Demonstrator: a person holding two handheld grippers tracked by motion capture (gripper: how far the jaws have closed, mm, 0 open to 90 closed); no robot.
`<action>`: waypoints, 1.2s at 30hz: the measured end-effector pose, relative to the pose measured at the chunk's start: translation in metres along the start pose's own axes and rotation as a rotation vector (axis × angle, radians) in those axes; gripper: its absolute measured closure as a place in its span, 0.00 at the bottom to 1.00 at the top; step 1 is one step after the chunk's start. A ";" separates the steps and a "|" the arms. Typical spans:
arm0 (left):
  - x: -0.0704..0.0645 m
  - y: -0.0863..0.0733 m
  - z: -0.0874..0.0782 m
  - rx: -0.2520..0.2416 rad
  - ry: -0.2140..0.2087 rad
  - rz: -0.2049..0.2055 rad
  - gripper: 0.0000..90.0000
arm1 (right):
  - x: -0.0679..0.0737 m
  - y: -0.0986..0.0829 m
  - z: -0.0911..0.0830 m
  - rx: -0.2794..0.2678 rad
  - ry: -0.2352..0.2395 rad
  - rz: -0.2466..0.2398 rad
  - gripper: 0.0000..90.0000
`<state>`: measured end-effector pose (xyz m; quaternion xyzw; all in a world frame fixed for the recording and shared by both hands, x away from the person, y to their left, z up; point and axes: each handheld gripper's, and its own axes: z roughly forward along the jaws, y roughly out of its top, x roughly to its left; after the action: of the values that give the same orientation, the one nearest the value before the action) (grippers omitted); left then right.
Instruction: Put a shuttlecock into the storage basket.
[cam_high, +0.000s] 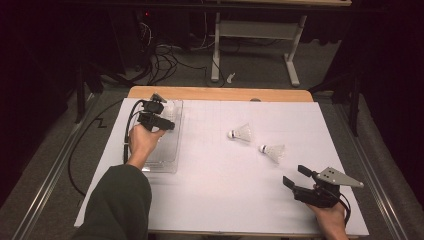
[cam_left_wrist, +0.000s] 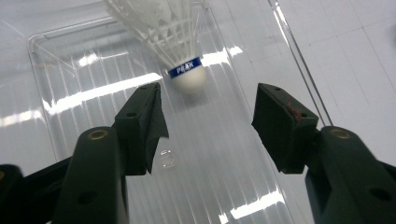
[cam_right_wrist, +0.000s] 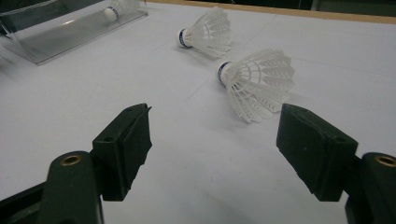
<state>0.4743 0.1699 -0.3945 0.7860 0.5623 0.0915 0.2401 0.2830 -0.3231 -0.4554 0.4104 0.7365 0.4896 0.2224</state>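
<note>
Right gripper (cam_high: 293, 178), nearest, near counter (cam_high: 220, 200) edge: jaws apart, empty, aimed at two shuttlecocks, one (cam_right_wrist: 254, 81) just ahead, the other (cam_right_wrist: 205, 32) beyond it, both right of tray (cam_high: 172, 165). Left gripper (cam_left_wrist: 208, 109) over tray: jaws apart, third shuttlecock (cam_left_wrist: 163, 32) lying in tray just beyond them. Risks: feathers crush if pinched; cork rolls away from closing jaws. Feather skirt cut off in left gripper view; tray walls hard to trace.

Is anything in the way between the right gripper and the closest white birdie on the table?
Nothing visible is. The right gripper is open, and bare white table lies between it and the nearer white feather shuttlecock. The second shuttlecock lies farther off.
</note>
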 end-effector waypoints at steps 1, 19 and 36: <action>0.000 0.000 -0.001 -0.003 -0.002 0.001 0.47 | 0.000 0.000 0.000 0.000 0.000 0.000 0.30; -0.007 -0.011 -0.018 -0.117 -0.006 0.030 0.42 | 0.000 0.000 0.000 -0.001 -0.001 0.000 0.30; -0.022 -0.032 -0.037 -0.258 -0.030 0.093 0.40 | 0.000 0.000 0.000 -0.001 0.001 -0.002 0.30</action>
<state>0.4247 0.1680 -0.3751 0.7751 0.5052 0.1621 0.3431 0.2828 -0.3227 -0.4553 0.4094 0.7366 0.4900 0.2230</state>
